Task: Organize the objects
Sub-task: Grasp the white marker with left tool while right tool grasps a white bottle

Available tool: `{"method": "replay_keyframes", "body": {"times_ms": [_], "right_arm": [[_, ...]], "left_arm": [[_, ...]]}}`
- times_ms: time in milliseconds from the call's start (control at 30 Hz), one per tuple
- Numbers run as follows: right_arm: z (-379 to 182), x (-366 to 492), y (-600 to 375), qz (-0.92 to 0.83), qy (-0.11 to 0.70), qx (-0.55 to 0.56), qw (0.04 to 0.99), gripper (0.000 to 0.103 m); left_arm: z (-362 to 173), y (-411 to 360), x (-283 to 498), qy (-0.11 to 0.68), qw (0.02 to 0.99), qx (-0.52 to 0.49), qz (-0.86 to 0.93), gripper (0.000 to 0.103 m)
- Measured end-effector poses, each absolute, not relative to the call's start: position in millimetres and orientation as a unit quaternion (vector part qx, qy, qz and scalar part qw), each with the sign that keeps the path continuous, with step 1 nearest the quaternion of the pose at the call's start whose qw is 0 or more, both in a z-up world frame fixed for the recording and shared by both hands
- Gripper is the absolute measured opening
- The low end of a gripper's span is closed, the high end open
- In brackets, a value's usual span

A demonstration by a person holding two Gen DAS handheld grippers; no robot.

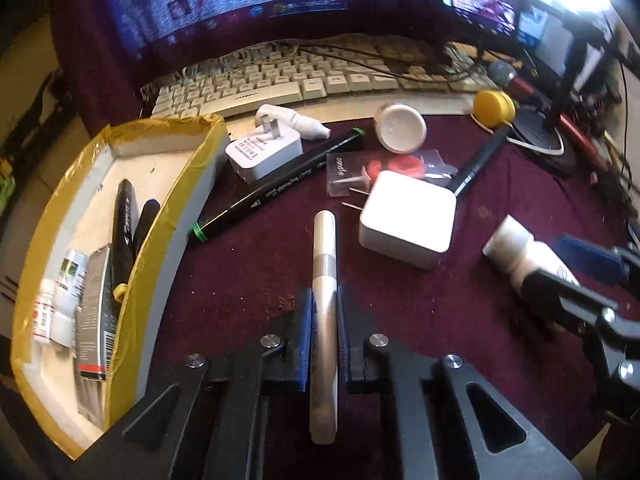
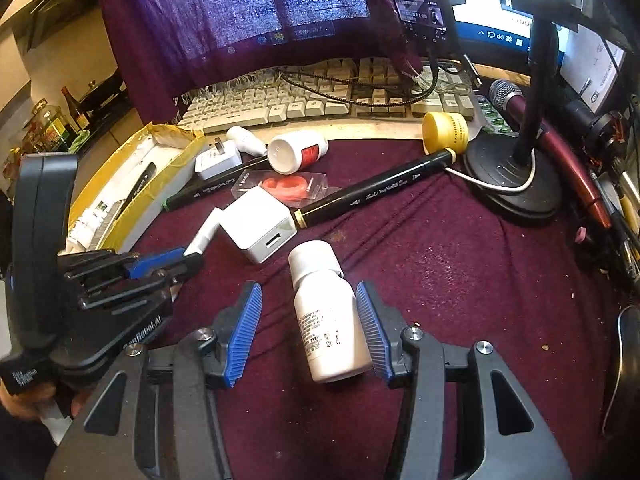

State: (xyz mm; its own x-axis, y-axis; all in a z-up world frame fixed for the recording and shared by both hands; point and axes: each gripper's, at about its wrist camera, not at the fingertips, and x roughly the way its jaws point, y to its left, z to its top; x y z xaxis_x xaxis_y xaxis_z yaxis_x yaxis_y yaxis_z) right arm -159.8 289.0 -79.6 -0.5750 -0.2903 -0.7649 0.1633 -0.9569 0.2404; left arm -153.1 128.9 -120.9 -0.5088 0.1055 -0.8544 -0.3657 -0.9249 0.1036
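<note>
A silver-white marker pen (image 1: pixel 324 264) lies on the maroon cloth, pointing away from me, and my left gripper (image 1: pixel 323 308) is shut on its barrel between the blue pads. A white pill bottle (image 2: pixel 332 332) lies on its side between the fingers of my right gripper (image 2: pixel 308 292), which is open. The right pad rests against the bottle and the left pad stands clear of it. A yellow-taped cardboard box (image 1: pixel 176 208) at the left holds black markers, small bottles and a flat pack. The right wrist view shows the left gripper (image 2: pixel 160 264) at the left.
On the cloth lie a black marker with green ends (image 1: pixel 280 188), two white chargers (image 1: pixel 408 220) (image 1: pixel 264 152), a white jar (image 1: pixel 400 128), a yellow-capped jar (image 1: pixel 494 108) and a long black marker (image 2: pixel 372 192). A keyboard (image 1: pixel 280 80) and a microphone stand base (image 2: pixel 508 176) lie behind.
</note>
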Motion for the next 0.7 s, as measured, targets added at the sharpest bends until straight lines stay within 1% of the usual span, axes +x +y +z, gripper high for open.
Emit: {"method": "replay_keyframes", "body": {"times_ms": [233,300,433,500,700], "right_arm": [[-81,-159,294,-0.882,-0.077,0.446,0.129,0.048],[-81,-159,293,-0.881,-0.079,0.448,0.133,0.048],[-80,-159,291,-0.881,-0.075,0.448,0.135,0.048],[-79,-158,289,-0.881,-0.069,0.448,0.136,0.048],[-81,-160,288,-0.88,-0.063,0.453,0.131,0.048]], "left_arm": [[-120,115,-153,0.102,0.166,-0.477,0.857,0.01],[-115,105,-149,0.071,0.172,-0.475,0.86,0.01],[-102,97,-142,0.065,0.162,-0.462,0.87,0.01],[-104,92,-147,0.048,0.166,-0.475,0.863,0.01],[-120,83,-160,0.04,0.161,-0.492,0.855,0.01]]}}
